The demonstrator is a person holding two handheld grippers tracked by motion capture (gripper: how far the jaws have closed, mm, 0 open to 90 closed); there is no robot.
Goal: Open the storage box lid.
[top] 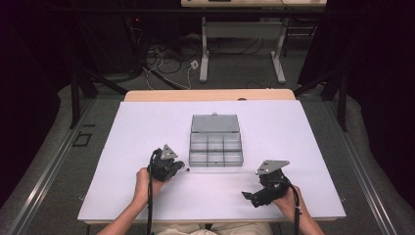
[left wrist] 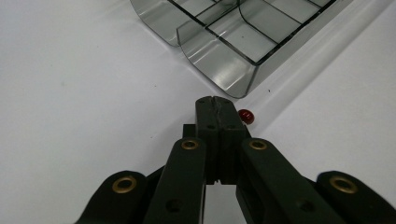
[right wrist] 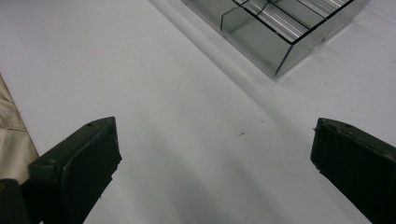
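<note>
From above, a clear box [top: 216, 149] with its lid thrown back sits in the middle of the white table [top: 147, 196]. The left gripper [top: 180, 168] lies just off the box's near left corner, tips aimed at it, and a tiny dark bead [top: 187, 170] sits at those tips, between gripper and box. The right gripper [top: 248, 197] rests well apart from the box, off its near right corner, pointing left across the table.

Along the left gripper [left wrist: 215, 100], the jaws are pressed together with nothing between them. A small red bead [left wrist: 246, 116] lies on the table just beside the tips, on their right in this view, short of the box's rounded corner [left wrist: 243, 81].

Along the right gripper [right wrist: 215, 144], the jaws stand wide apart over bare table, holding nothing, and the box's corner [right wrist: 280, 60] lies beyond them.
</note>
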